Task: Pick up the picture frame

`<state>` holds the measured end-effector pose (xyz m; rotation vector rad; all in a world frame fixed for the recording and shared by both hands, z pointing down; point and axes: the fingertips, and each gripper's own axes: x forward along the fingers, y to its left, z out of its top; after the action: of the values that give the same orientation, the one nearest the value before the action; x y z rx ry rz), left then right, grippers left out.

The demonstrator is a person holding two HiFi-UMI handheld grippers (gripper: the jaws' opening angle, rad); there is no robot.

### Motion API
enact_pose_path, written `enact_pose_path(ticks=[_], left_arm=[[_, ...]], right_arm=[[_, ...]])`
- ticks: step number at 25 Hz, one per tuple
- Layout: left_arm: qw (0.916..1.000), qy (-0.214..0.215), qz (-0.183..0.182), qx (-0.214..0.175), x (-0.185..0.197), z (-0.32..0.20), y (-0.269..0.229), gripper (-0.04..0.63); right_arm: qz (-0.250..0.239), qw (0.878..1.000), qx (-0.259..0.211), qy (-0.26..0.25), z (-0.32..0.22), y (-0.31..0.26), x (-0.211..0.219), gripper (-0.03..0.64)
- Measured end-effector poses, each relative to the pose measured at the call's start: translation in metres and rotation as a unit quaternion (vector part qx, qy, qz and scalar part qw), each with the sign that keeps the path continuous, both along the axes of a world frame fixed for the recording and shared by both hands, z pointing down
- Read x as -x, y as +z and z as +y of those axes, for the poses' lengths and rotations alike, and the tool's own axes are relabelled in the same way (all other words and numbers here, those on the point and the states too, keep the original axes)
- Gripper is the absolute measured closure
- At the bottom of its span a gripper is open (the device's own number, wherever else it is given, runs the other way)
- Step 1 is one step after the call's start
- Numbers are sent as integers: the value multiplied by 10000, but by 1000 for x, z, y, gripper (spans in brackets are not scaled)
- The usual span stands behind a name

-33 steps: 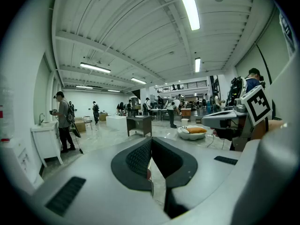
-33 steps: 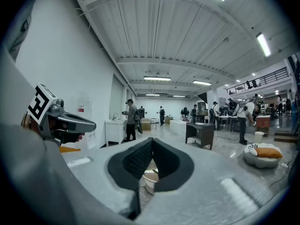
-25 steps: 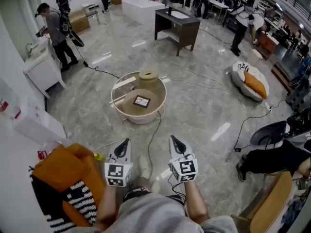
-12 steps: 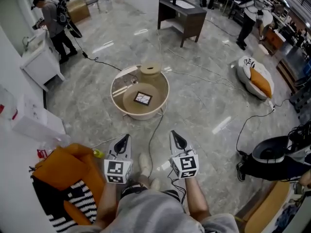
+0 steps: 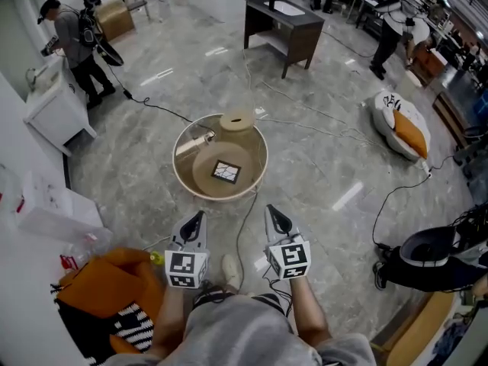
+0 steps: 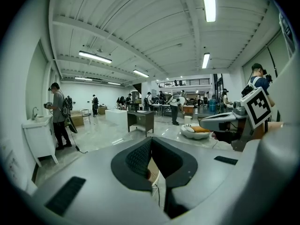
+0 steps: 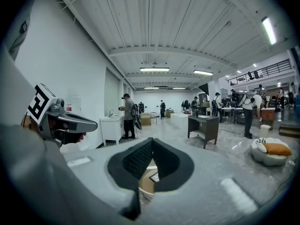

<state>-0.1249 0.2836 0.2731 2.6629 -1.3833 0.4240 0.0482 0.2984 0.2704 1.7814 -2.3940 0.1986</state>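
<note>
Well ahead of the left gripper and right gripper, the picture frame lies flat inside a round tub. Both pairs of jaws are pressed together and hold nothing. If they arrive unopened, they would probably shove the frame or clip the rim.

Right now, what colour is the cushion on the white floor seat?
The cushion is orange; clearest in the head view.

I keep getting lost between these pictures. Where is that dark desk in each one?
Head view: the desk is at the top, right of centre.
Left gripper view: desk in the middle, slightly left.
Right gripper view: desk right of centre.
Shared landmark: the white-and-orange cushion on the floor, right of the desk in all three.
</note>
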Motion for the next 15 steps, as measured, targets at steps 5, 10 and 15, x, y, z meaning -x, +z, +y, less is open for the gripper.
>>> enact_pose_path(ticks=[5, 10, 15], left_arm=[[9999, 158, 33, 4, 5, -48, 7, 577], [9996, 266, 57, -76, 13, -82, 9, 577], [9997, 216, 102, -19, 18, -104, 14, 577]], right_arm=[[9, 10000, 3, 84, -43, 2, 11, 618], [110, 9999, -38, 103, -72, 2, 26, 618], [110, 9998, 61, 125, -89, 10, 27, 617]])
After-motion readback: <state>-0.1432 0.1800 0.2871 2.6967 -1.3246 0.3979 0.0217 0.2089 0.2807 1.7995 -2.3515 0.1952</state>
